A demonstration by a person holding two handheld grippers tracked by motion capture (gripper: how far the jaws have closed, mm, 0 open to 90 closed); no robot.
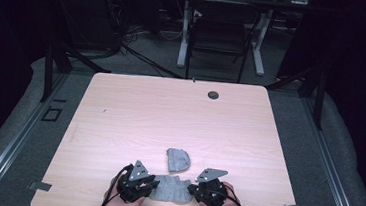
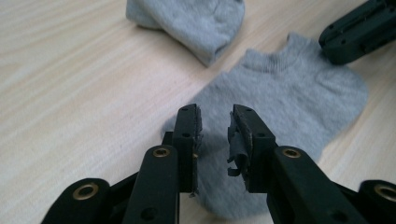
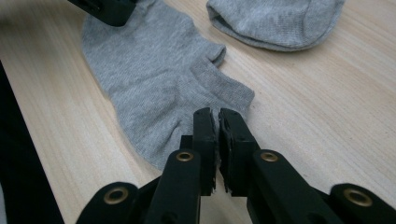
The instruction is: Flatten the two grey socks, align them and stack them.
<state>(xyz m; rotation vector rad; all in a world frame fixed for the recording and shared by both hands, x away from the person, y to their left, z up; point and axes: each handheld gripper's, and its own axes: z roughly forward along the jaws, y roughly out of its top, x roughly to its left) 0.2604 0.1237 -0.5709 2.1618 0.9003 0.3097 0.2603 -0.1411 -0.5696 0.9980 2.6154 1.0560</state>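
- My left gripper (image 2: 215, 122) sits over the toe end of the flat grey sock (image 1: 173, 188), jaws a narrow gap apart with nothing between them, so I judge it ready to pinch that edge.
- The sock lies at the near edge of the table (image 1: 135, 114), stretched between both tools.
- A second, bunched sock (image 1: 178, 159) rests just beyond, apart and not in the way.
- My right gripper (image 3: 217, 122) is at the cuff end, jaws nearly together; whether fabric is caught, I cannot tell.

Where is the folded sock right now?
In the high view the folded sock lies near the table's front edge, just beyond the flat sock between the two grippers.
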